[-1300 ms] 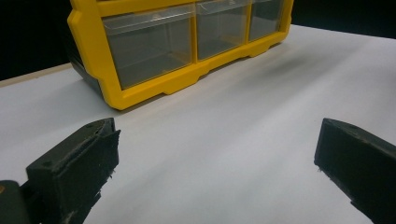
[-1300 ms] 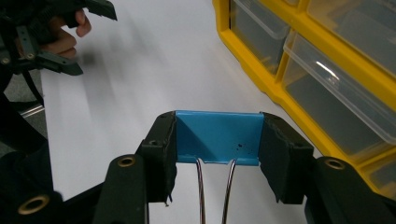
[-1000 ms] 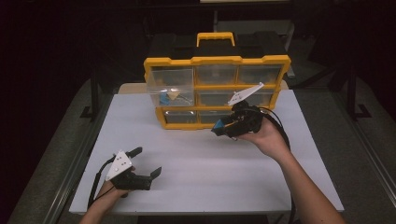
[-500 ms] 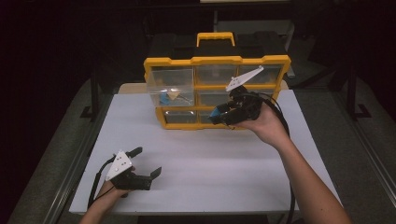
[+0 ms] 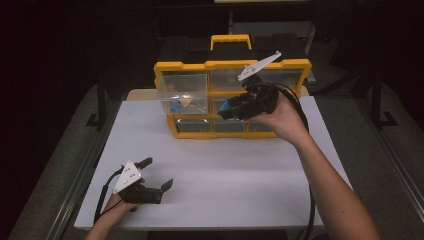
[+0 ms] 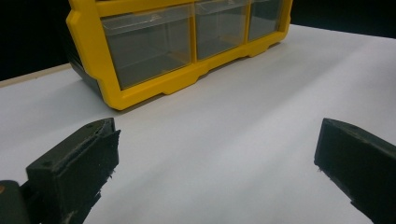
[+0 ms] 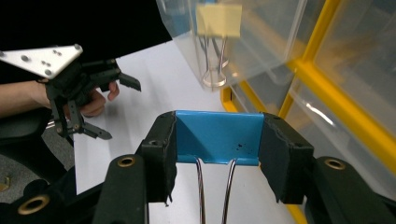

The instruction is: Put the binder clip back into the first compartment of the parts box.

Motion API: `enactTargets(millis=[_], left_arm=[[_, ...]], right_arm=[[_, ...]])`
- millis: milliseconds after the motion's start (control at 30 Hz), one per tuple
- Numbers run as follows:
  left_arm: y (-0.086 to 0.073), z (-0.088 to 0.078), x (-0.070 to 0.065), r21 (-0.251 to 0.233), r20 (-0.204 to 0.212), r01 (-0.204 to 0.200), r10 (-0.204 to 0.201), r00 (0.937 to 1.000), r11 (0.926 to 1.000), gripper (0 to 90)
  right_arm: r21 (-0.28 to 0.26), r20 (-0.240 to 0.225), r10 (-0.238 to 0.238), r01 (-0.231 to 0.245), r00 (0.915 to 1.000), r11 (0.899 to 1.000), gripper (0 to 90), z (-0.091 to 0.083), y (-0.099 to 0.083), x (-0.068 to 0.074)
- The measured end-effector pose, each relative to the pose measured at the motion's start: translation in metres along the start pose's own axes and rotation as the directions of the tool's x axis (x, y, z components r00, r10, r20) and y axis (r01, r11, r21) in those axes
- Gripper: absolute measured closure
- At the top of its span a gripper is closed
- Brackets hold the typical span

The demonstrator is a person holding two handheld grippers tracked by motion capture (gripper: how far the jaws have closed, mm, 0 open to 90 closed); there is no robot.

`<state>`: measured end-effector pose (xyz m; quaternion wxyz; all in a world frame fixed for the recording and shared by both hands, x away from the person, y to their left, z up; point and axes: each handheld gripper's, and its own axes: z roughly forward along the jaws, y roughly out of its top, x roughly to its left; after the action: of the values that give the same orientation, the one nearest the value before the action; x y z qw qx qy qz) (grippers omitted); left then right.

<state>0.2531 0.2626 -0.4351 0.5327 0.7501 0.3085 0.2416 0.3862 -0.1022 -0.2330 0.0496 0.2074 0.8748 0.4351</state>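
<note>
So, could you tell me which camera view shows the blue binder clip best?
The right gripper view: the blue binder clip sits close up, clamped between the right gripper pads. In the high view it is a small blue patch at the gripper's tip.

high view overhead, facing forward; both gripper views close, sharing the yellow organizer (image 5: pixel 232 97).

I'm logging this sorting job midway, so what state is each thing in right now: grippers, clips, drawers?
Right gripper: shut on the blue binder clip, held up beside the organizer.
Blue binder clip: clamped between the jaws, wire handles toward the camera.
Left gripper: open, nothing between its jaws, low over the table.
Top-left drawer: pulled out.
Yellow binder clip: inside that drawer.
Bottom drawers: pushed in.
</note>
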Motion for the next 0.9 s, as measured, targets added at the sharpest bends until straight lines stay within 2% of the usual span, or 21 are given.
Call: enactTargets(millis=[633,667,900], left_arm=[[0.0,0.0,0.0,0.007,0.002,-0.001,0.001,1.0,1.0,0.0],[0.0,0.0,0.0,0.007,0.002,0.001,-0.001,1.0,1.0,0.0],[0.001,-0.001,0.001,0.01,0.002,-0.004,0.004,1.0,0.9999,0.0]], right_arm=[[-0.058,-0.013,-0.018,0.017,0.9998,0.998,49.2,-0.019,0.046,-0.005],[-0.057,-0.017,-0.005,0.004,0.9998,0.998,49.2,-0.02,0.05,-0.003],[-0.068,-0.027,-0.019,0.018,0.9995,0.998,49.2,-0.021,0.07,-0.003]])
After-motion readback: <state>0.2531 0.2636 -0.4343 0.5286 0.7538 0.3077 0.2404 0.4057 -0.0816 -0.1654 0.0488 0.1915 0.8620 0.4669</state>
